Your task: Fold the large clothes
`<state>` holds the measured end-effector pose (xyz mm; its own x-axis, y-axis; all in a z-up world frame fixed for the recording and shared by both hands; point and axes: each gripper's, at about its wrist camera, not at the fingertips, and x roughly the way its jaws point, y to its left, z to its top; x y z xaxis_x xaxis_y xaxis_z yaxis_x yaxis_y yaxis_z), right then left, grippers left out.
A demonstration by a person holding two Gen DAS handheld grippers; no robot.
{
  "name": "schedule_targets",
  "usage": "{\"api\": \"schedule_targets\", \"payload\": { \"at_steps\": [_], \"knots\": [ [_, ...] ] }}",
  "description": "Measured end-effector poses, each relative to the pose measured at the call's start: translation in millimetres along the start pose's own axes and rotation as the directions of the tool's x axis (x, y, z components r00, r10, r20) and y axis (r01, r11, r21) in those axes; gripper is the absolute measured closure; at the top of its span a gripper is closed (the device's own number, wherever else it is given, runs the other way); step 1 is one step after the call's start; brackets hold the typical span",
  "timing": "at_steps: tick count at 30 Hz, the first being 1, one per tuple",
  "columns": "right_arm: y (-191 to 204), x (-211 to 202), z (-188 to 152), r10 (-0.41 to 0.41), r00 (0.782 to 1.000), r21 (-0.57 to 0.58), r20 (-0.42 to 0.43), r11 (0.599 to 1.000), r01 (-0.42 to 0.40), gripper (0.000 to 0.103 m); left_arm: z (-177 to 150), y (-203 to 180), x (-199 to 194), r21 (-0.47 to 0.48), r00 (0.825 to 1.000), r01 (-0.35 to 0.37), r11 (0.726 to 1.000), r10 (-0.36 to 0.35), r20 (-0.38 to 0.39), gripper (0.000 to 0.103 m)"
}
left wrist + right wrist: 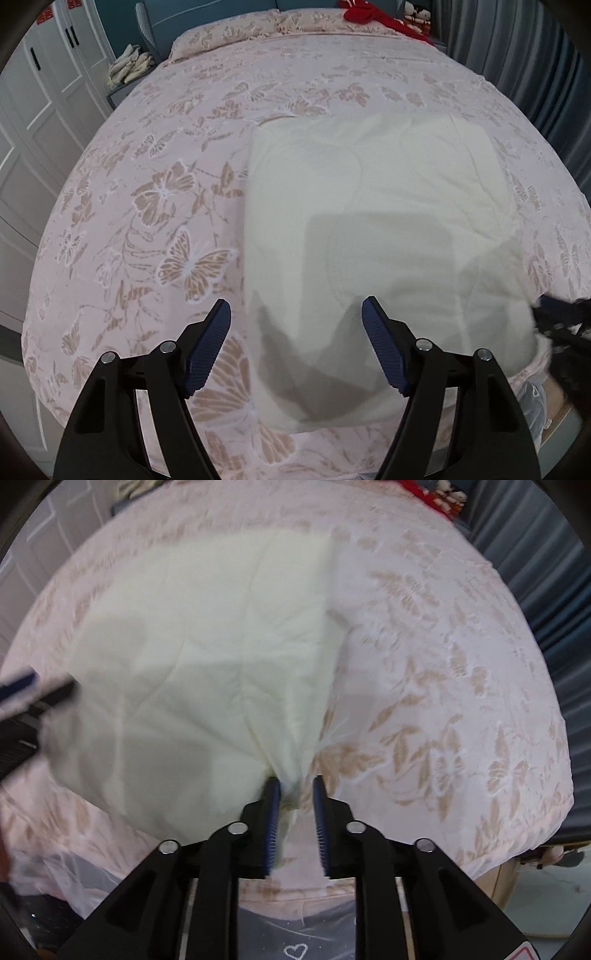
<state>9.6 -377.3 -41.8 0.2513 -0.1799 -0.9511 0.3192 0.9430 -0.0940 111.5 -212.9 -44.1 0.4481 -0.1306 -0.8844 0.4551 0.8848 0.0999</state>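
A cream garment point(369, 203), folded into a rough rectangle, lies flat on the bed's pink butterfly-print cover point(147, 184). My left gripper point(296, 304) hovers open over the garment's near left edge, with nothing between its blue pads. In the right wrist view the garment point(203, 646) narrows to a bunched corner that runs between my right gripper's point(295, 781) pads. Those jaws stand slightly apart, the cloth lying against the left pad point(272, 812) and clear of the right one. Each gripper shows at the rim of the other view: the right gripper point(554, 317) and the left gripper point(33, 690).
White wardrobe doors point(37, 92) stand to the left, with a bedside stand of rolled cloths point(129, 66) beside them. A red cloth point(369, 14) lies at the head of the bed. Grey-blue curtains point(517, 55) hang on the right. The bed's near edge point(369, 886) is just below my right gripper.
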Motion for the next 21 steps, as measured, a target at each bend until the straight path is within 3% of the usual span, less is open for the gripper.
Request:
{"api": "schedule_targets", "payload": {
  "at_steps": [5,10,21],
  "knots": [
    [-1,1,21,-0.045,0.999,-0.03,-0.004,0.999,0.045,0.069,0,-5,16,-0.003,0.999,-0.026,1.0,0.026,-0.018,0.031],
    [11,50,23,-0.084,0.992,-0.072,-0.089,0.994,0.077,0.069,4,0,29,-0.033,0.999,-0.015,0.999,0.014,-0.037,0.024],
    [2,89,25,0.002,0.993,0.072,-0.122,0.997,0.007,0.069,14,1,59,-0.068,0.998,0.005,0.998,-0.009,-0.062,0.014]
  ]
}}
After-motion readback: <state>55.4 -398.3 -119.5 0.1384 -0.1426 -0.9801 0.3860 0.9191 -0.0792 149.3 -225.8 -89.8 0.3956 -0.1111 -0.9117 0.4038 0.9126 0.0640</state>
